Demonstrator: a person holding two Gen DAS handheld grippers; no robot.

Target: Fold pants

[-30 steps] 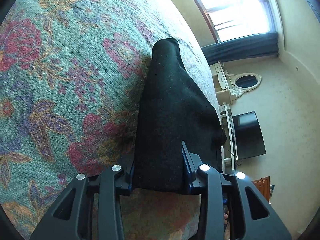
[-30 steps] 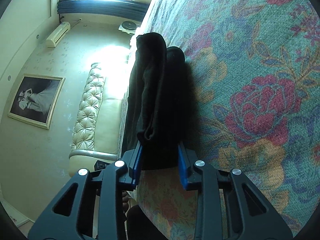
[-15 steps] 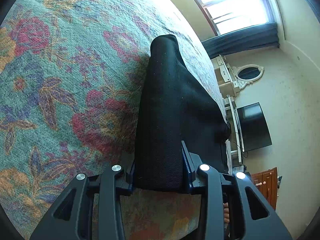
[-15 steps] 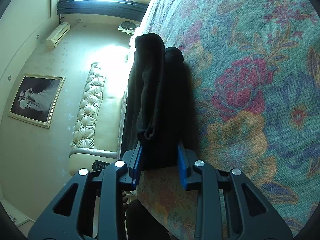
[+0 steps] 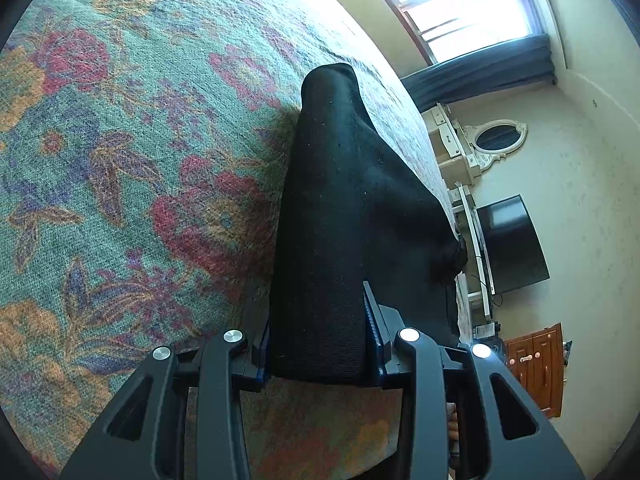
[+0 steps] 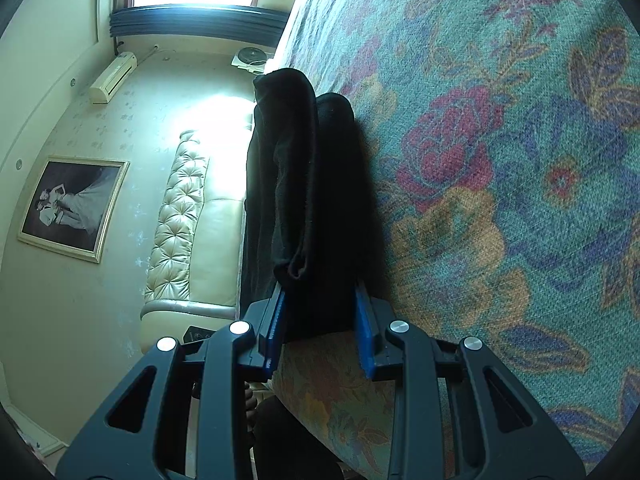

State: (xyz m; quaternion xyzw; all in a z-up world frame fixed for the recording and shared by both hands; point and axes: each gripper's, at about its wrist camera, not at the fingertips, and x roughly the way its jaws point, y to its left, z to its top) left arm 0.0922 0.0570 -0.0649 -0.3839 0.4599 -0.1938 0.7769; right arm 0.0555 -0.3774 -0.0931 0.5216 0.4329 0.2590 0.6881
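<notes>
Both tools have black fabric between their blue pads: the left gripper [image 5: 318, 344] is clamped on a thick end of the black pants [image 5: 340, 216], and the right gripper [image 6: 318, 328] pinches the same pants [image 6: 312, 184] where several layers bunch together.

Largest in view is the bed, covered by a floral bedspread [image 5: 120, 160] in teal, red, orange and purple. It fills most of the left wrist view and the right half of the right wrist view [image 6: 500, 200]. The pants rise from the grippers as one dark, folded band, lifted off the spread along the bed's near edge; whether the far end touches the cover cannot be told.

Beyond the bed's edge in the right wrist view stand a tufted cream headboard [image 6: 180, 216] and a framed picture [image 6: 72, 208] on the wall. The left wrist view shows a bright window [image 5: 460, 4] with a dark curtain, a black television [image 5: 510, 244] and an oval mirror [image 5: 496, 138].
</notes>
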